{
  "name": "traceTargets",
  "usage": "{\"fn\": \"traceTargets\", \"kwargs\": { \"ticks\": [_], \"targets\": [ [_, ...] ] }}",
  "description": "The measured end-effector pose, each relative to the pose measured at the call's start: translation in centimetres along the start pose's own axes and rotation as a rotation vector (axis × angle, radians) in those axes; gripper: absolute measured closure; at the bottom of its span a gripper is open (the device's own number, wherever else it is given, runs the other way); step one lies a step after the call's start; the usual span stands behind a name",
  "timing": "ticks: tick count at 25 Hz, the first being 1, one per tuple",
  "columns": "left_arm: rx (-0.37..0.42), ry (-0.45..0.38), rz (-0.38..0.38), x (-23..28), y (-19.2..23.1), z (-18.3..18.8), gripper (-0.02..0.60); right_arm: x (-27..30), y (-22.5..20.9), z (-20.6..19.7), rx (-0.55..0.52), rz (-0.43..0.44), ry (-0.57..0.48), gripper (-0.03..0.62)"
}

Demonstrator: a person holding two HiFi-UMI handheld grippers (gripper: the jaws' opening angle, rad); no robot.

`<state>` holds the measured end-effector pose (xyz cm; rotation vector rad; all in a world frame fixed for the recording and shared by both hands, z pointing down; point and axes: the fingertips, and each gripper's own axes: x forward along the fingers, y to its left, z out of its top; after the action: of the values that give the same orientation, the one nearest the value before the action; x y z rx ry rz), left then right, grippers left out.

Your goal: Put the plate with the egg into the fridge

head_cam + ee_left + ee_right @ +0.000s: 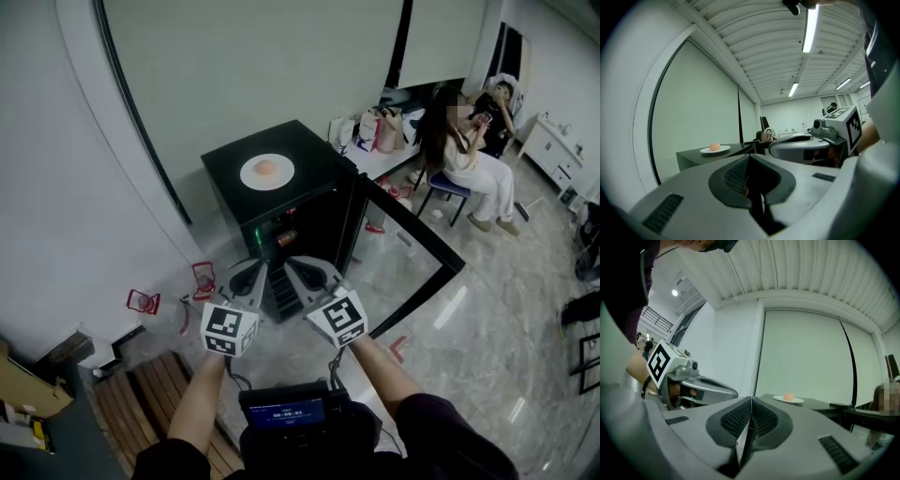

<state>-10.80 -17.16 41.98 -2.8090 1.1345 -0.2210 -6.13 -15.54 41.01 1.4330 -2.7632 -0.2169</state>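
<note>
Plate [284,174] sits flat on top of the black mini fridge [314,155], at 12 o'clock from both claws and well apart from them. Egg [266,168] lies on its side at the plate's centre. Its long axis is level and runs roughly 9 to 3 in the head view; can't tell which end is the narrow one. The fridge's glass door [398,262] stands open, swung out toward 4 o'clock.

Left claw [255,272] is clenched, pads together, nothing in it. Right claw [298,270] is clenched too and empty. Both hover side by side over the floor in front of the fridge.

Each marker cube carries black-and-white squares, no words. The chest screen [283,411] has text too small to read. A seated person [464,155] is at 2 o'clock.
</note>
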Motion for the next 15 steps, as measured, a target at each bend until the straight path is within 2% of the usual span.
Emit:
{"fn": "traceTargets", "kwargs": {
  "ticks": [7,11,15],
  "targets": [
    [0.185,0.051,-0.066,1.3,2.8,1.0,0.571,2.7,-0.7,0.7,-0.209,-0.018,0.013,0.583],
    [0.251,0.129,-0.100,4.4,6.3,2.0,0.571,4.2,-1.6,0.8,-0.351,-0.006,0.053,0.583],
    [0.334,0.210,-0.105,8.6,10.1,2.9,0.571,6.1,-2.9,-0.1,-0.538,0.027,0.085,0.583]
  ]
}}
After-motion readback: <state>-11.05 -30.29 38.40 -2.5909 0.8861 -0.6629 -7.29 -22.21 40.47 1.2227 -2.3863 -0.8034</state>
